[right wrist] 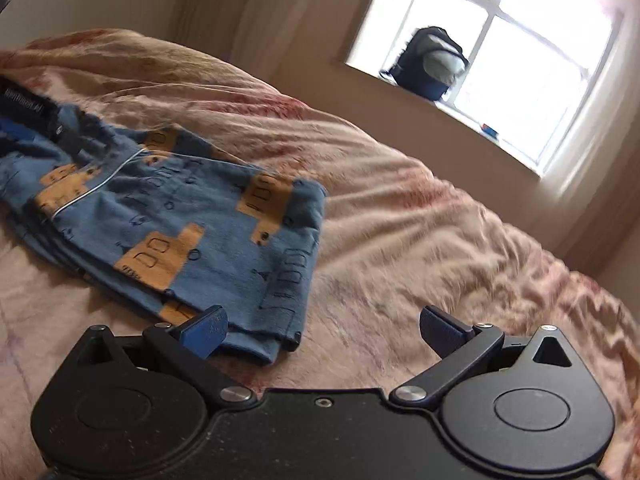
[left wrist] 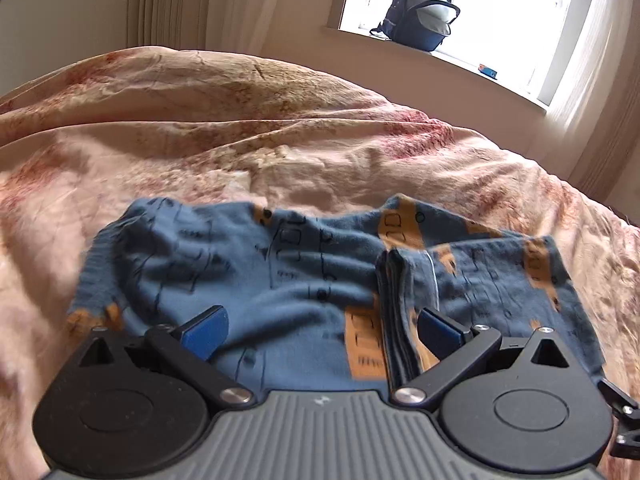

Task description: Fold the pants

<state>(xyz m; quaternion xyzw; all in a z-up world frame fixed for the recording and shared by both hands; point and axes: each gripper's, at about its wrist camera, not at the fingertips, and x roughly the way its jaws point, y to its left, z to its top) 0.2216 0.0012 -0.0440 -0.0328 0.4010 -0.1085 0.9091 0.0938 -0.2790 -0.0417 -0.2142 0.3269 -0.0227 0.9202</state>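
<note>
Blue cotton pants printed with orange bus shapes and dark outlined buses (left wrist: 304, 272) lie folded on a crumpled pink-and-cream floral bedspread (left wrist: 240, 128), near its front edge. In the right wrist view a thin white piping line runs across the fabric, and a dark strip with pale lettering (right wrist: 28, 106) sits at the far left end of the pants; the letters are too blurred to read.

Left gripper (left wrist: 322, 330) hovers over the near part of the pants with its blue-padded fingers spread wide, nothing between them; a thick stack of folded layers rises just beside its right finger. Right gripper (right wrist: 324, 330) is also spread apart and holds nothing, its left pad (right wrist: 206, 334) over the near corner of the pants, its right pad over bare bedspread.

On the sill of a bright white-framed window (left wrist: 520, 20) stands a dark navy backpack with a grey panel (left wrist: 420, 12); farther along the sill lies a small blue object (left wrist: 488, 70).
</note>
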